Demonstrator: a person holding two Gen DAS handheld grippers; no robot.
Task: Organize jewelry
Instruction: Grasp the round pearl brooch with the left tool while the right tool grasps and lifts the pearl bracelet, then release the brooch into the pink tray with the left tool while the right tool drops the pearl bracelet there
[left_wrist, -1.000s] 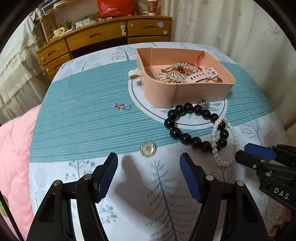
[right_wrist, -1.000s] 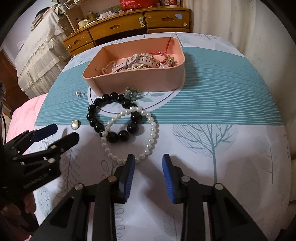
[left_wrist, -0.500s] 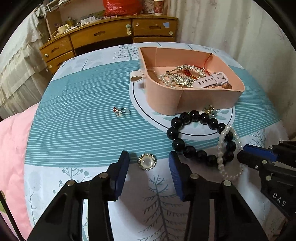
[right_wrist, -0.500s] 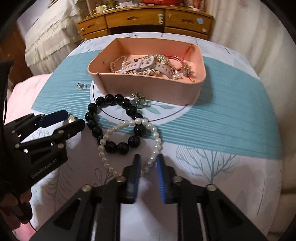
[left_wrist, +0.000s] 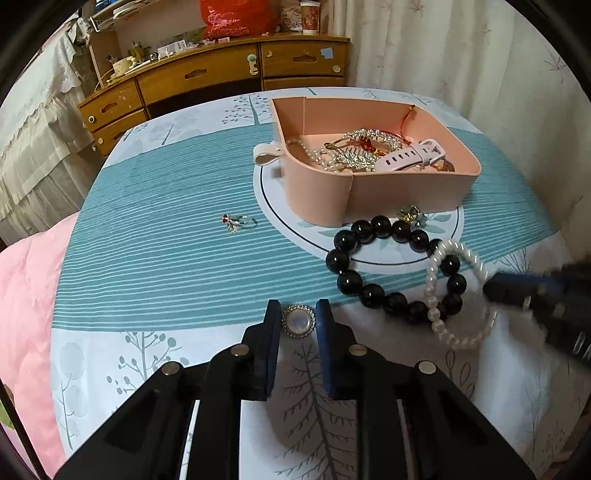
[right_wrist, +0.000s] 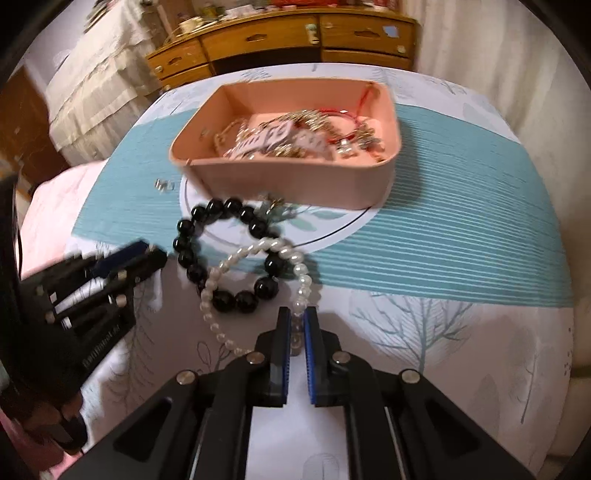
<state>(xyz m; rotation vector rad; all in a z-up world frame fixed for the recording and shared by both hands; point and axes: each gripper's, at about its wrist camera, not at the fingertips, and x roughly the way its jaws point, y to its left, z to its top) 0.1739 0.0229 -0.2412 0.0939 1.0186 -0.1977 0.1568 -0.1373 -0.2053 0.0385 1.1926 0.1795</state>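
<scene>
Far on the table, the pink tray is already filled with jewelry. The pearl bracelet, overlapping the black bead bracelet, is now pinched by the low, forward-pointing right gripper, narrowed from wide. The round brooch is now bracketed, seemingly gripped, by the left gripper.

A wooden desk with drawers is standing against the far wall, its top crowded with small clutter and a red bag. Pale curtains patterned with leaves are hanging down the far right. On the left, a cream lace-edged cover is draping over furniture, and a pink quilt is lying near the bench, whose teal-striped cloth is catching soft indoor light.
</scene>
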